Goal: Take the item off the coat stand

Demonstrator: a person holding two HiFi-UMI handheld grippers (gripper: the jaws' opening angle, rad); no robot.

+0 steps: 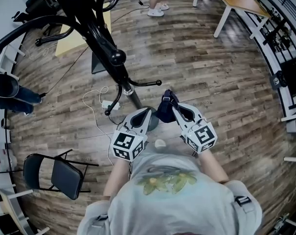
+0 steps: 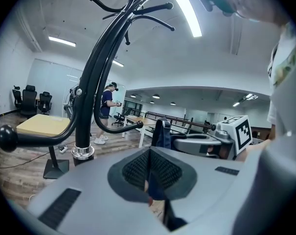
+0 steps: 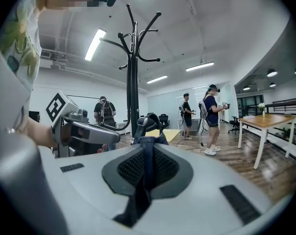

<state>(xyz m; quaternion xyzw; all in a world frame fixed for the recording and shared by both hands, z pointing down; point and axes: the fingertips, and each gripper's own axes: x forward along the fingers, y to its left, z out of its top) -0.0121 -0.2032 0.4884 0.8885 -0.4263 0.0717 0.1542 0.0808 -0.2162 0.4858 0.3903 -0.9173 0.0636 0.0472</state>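
Observation:
The black coat stand (image 1: 108, 48) rises just ahead of me, and its hooks show bare in the left gripper view (image 2: 89, 97) and the right gripper view (image 3: 133, 82). A dark blue cloth item (image 1: 166, 107) hangs free of the stand, beside its pole. My right gripper (image 1: 174, 107) is shut on it, with a blue strap pinched between the pads (image 3: 147, 165) and the bundle (image 3: 147, 131) just past the tips. My left gripper (image 1: 148, 113) sits close beside it, also shut, with a strip of dark blue cloth caught low between its pads (image 2: 148, 173).
A black folding chair (image 1: 59, 173) stands at lower left. A white cable and plug (image 1: 108, 104) lie by the stand's foot. A wooden table (image 1: 238, 1) and a black railing (image 1: 284, 48) are at right. Other people stand across the room (image 3: 211, 116).

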